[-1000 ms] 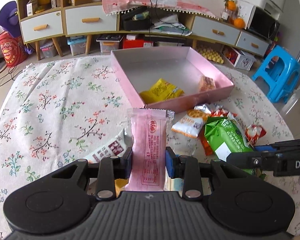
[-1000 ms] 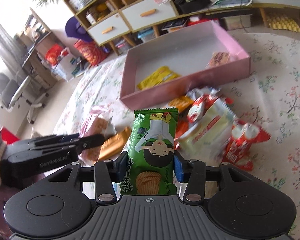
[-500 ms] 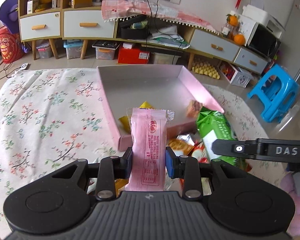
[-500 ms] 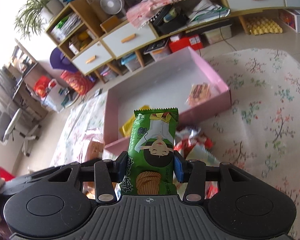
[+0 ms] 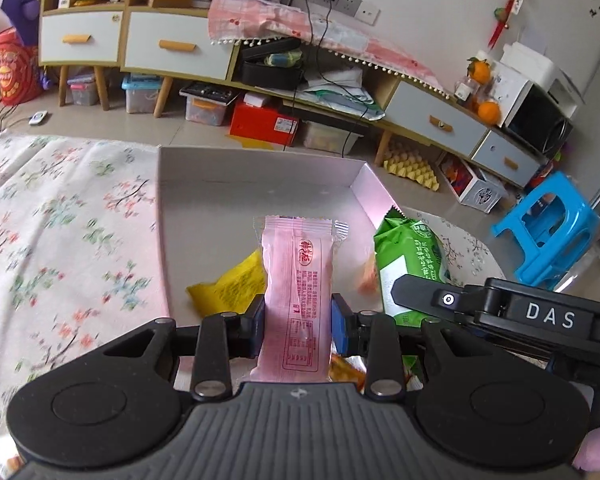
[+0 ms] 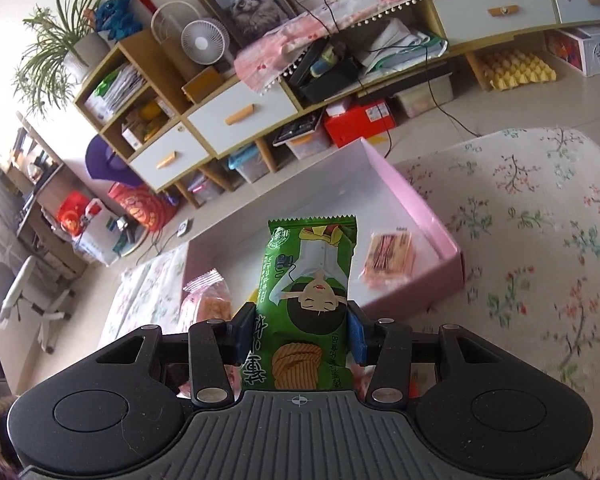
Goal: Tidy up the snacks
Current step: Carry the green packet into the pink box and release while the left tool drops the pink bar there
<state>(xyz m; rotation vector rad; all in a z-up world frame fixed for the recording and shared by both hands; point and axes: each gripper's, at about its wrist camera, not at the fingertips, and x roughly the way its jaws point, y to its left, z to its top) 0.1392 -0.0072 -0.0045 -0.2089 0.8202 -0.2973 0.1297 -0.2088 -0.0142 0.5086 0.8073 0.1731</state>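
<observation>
My left gripper is shut on a pink snack packet and holds it upright over the near part of the pink box. My right gripper is shut on a green chip packet, also held above the pink box. The green packet and the right gripper's arm show at the right of the left wrist view. In the box lie a yellow packet and an orange-pink packet. The pink packet shows at left in the right wrist view.
The box stands on a floral tablecloth that also shows in the right wrist view. More snack packets lie under my left gripper, mostly hidden. A blue stool and low cabinets stand beyond the table.
Both grippers have risen and moved forward with their packets, from above the snack pile to over the pink box. The box now fills more of both views.
</observation>
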